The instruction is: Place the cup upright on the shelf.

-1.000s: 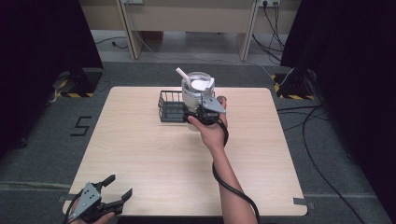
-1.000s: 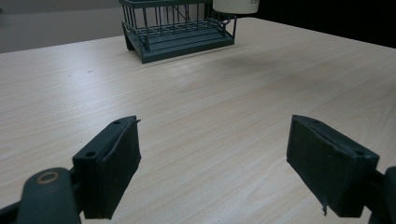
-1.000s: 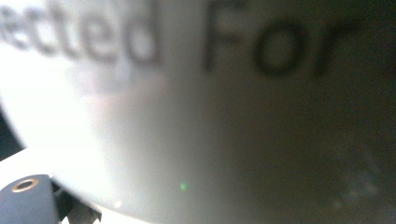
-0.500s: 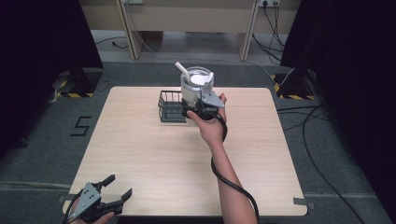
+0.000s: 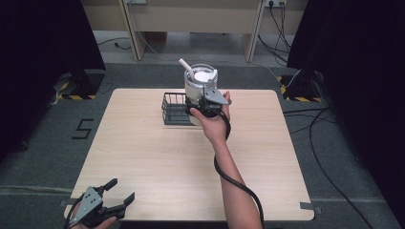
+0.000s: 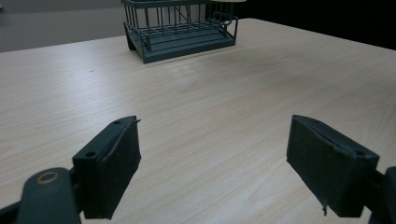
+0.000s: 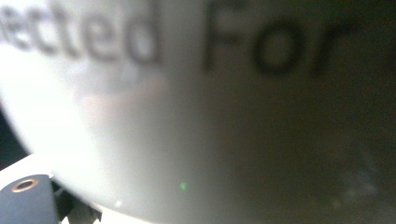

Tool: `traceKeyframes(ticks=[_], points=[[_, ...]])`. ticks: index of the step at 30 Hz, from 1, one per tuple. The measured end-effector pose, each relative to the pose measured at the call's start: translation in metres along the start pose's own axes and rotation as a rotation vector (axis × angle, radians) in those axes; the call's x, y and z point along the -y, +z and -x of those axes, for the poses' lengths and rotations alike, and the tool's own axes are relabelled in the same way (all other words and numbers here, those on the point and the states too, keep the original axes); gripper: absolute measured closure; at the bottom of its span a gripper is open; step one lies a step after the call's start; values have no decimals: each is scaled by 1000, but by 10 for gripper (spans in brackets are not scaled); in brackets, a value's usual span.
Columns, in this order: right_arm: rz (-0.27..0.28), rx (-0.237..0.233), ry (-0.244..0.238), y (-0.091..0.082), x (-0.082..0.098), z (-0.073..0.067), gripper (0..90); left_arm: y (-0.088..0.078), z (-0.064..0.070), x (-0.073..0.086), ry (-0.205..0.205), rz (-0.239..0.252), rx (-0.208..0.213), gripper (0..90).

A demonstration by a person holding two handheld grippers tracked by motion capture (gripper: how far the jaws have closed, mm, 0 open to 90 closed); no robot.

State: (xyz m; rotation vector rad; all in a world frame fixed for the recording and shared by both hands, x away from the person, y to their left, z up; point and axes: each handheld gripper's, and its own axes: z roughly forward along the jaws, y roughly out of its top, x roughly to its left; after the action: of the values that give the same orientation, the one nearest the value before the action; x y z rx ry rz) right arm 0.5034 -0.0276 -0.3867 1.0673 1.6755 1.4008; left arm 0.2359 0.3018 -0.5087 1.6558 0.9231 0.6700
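Observation:
A white cup (image 5: 198, 85) with a clear domed lid and a white straw is held above the table's far middle, and my right gripper (image 5: 203, 106) is shut on its lower body. In the right gripper view the cup's white wall (image 7: 187, 93) sits very close, with blurred black lettering across it. A black wire basket (image 5: 173, 109) stands on the table just left of the cup, and its bars (image 6: 180, 28) show far off in the left gripper view. My left gripper (image 5: 122, 189) hovers open at the front left corner, with nothing between its pads (image 6: 116, 163).
The light wooden table (image 5: 143, 152) has bare wood between the basket and the front edge. A cable trails from the right gripper along the person's forearm. Grey floor, cables and dark curtains surround the table.
The right gripper has carried the cup slightly upward and farther from the person, beside the basket. The left gripper has stayed put and open.

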Motion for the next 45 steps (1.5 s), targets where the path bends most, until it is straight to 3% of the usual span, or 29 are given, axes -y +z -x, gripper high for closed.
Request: traceKeyframes(ticks=[18, 45], points=[[31, 25, 6, 15, -17, 7, 101, 1, -1, 0, -5, -3, 0, 168], [13, 58, 31, 53, -27, 15, 101, 1, -2, 0, -16, -1, -7, 168]])
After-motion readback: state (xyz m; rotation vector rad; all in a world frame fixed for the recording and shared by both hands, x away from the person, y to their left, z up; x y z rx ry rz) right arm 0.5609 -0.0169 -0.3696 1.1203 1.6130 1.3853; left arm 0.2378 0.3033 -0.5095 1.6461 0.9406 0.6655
